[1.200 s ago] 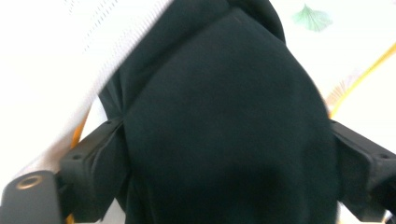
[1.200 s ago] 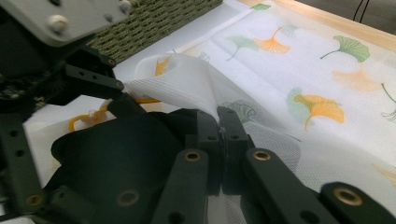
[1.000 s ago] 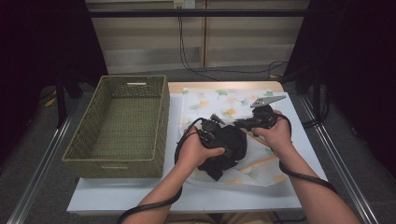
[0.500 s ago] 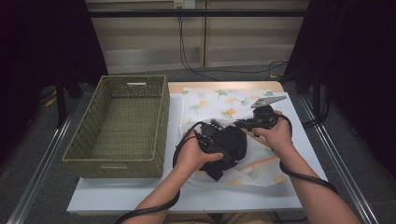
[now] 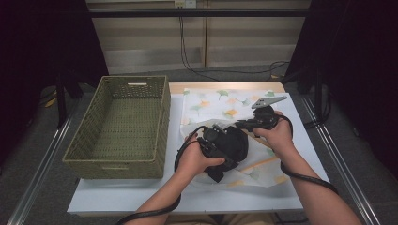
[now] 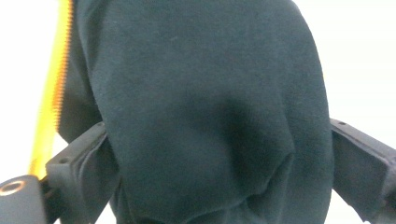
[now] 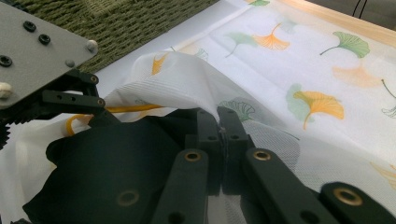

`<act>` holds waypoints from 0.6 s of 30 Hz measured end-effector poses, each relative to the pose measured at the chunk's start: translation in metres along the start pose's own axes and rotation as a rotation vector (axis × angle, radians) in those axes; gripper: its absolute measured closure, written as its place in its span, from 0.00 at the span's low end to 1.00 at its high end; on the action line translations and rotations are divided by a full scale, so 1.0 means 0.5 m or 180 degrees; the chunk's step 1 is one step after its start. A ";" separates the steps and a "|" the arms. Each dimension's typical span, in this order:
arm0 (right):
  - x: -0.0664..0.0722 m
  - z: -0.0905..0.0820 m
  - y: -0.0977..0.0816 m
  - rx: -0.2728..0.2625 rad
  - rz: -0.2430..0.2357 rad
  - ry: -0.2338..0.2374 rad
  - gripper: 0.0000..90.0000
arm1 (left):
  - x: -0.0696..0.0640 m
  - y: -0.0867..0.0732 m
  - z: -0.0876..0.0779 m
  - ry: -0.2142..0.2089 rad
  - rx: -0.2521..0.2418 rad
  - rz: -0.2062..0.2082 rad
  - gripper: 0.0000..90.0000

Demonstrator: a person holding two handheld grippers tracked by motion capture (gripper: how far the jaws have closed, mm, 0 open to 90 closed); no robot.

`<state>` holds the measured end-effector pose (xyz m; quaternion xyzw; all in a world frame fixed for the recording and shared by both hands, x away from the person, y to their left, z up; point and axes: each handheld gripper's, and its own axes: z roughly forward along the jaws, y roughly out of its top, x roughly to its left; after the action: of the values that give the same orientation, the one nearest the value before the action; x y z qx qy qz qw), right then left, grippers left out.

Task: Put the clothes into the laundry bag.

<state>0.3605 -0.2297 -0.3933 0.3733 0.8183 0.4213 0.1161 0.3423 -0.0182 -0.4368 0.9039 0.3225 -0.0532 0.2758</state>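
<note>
Black cloth (image 5: pixel 234 145) with a yellow zip was held bunched between the two tools near the middle of the desk (image 5: pixel 141 197), above the white mesh bag (image 5: pixel 225 105) printed with ginkgo leaves. The left tool (image 5: pixel 220 145) was seen spread wide around the dark bundle (image 6: pixel 201 116), its jaws pressing the fabric from both sides. The right tool (image 7: pixel 223 140) was pressed together, pinching the raised edge of the mesh bag (image 7: pixel 187 84) just beside the bundle. The bag's lifted lip lay toward the far right of the cloth in the high view, so the opening was judged to face the bundle directly. The left hand was the nearer to the cloth, the right to the bag's mouth. The woven basket (image 5: pixel 122 122) stood well apart at the left.
</note>
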 end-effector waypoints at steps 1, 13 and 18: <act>0.000 0.000 0.000 0.0001 -0.0001 0.0001 1.00 | -0.002 -0.001 0.002 0.0012 0.0012 0.0030 0.07; 0.000 0.001 -0.001 -0.0011 0.0014 0.0009 1.00 | -0.014 -0.007 0.025 -0.0012 0.0021 -0.0016 0.19; 0.002 0.003 -0.002 0.0000 0.0011 -0.0005 1.00 | -0.017 -0.011 0.026 -0.0028 0.0032 -0.0028 0.27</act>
<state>0.3599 -0.2284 -0.3946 0.3750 0.8176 0.4211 0.1160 0.3334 -0.0260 -0.4479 0.9036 0.3251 -0.0599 0.2724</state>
